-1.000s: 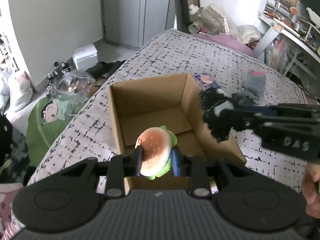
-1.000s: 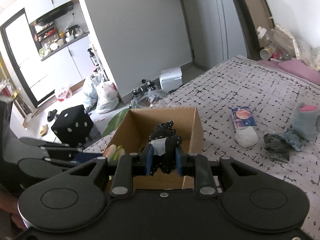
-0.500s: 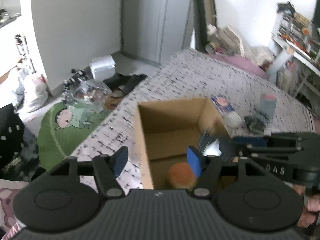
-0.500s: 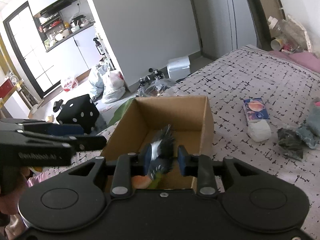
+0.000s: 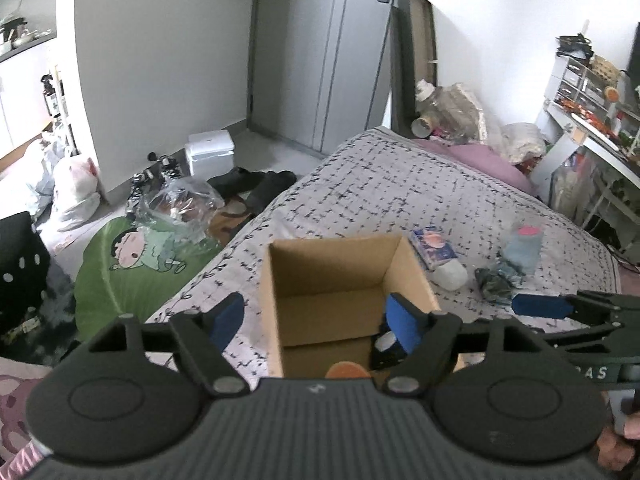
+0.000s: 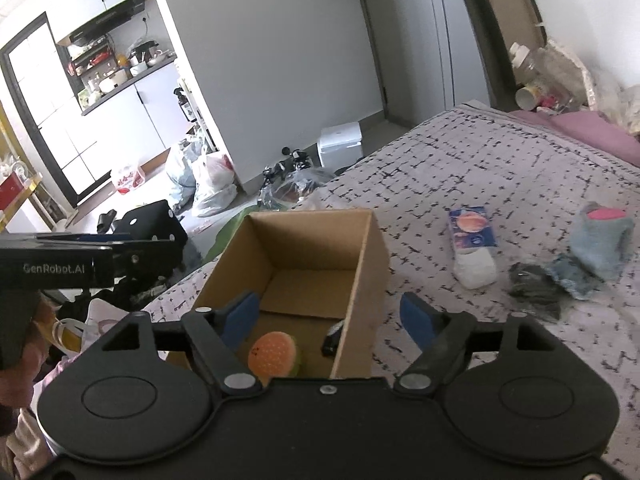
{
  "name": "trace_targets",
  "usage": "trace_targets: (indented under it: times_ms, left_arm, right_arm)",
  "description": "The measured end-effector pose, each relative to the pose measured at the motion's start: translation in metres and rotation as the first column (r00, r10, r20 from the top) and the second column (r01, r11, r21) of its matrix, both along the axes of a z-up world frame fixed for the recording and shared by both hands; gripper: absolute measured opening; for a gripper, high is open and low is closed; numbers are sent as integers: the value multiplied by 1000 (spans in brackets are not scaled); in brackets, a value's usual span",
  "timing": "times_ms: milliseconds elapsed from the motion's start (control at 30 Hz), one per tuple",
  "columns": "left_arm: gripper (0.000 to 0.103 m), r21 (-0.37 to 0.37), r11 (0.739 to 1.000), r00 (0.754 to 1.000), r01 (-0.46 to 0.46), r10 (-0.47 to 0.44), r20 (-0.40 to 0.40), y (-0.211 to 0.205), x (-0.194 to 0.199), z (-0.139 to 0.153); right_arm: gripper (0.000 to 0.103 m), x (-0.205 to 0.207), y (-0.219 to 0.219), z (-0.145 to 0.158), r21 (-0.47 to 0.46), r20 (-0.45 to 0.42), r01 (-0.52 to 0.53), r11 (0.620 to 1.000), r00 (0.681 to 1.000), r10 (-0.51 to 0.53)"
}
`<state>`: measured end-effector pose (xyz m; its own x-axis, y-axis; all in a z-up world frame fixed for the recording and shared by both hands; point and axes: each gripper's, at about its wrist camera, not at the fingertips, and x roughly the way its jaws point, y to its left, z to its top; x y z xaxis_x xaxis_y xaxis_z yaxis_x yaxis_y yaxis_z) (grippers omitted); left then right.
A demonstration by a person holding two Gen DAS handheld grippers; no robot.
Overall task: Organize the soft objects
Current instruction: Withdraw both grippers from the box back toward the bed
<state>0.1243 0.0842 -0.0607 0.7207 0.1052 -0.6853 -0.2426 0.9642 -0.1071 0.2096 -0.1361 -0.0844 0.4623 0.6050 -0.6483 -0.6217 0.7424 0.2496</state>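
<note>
Both drops done. A second ago our left gripper [image 5: 312, 322] was clamped on the round orange-and-green burger plush [image 6: 274, 354] and our right gripper [image 6: 330, 316] on the black-and-white fuzzy fabric piece [image 5: 388, 346], both over the open brown corrugated cardboard box [image 6: 362, 264]. Now both sets of jaws are spread wide with nothing between the blue pads, and both items lie on the box floor at the near end: burger to the left, black piece against the right wall. The views have also pulled up and back from the box.

So two soft items are sorted and both tools are free for the next pick.

Still out on the grey-white quilted bedspread with black dash print [image 6: 520, 168], right of the box:
- blue printed soft pack with a white end [image 6: 474, 246], rectangular, looks like tissues, just beside the box
- dark crumpled cloth wad [image 6: 534, 286], shapeless
- pale blue fluffy sock-like piece with a pink opening [image 6: 602, 242], next to a blue knit scrap that touches the dark wad

Materials: the box has stiff walls with no flaps visible and plenty of floor left. The plush has a dotted, velvety bun top. We expect the remaining pieces to be limp and compressible, so a pinch should hold.

The right gripper is nearer the leftovers, so it is probably next.
</note>
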Motion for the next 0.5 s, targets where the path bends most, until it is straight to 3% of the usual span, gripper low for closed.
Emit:
trace_targets:
  times_ms: [267,367,500]
  left_arm:
    - [82,-20,999,999,32,-32,0,-25,8,9]
    - [92,-51,996,997,74,-75,-4,-36,12,12]
    - [98,-18,994,994,106,-106,-5,-56,18,14]
  right_arm:
    - [95,3,-39,6,15,-16,48,999,999,-48]
    - [99,4,-53,7,14,-3,73,997,997,-73]
    - [103,4,-69,12,-1,44,103,995,994,-102]
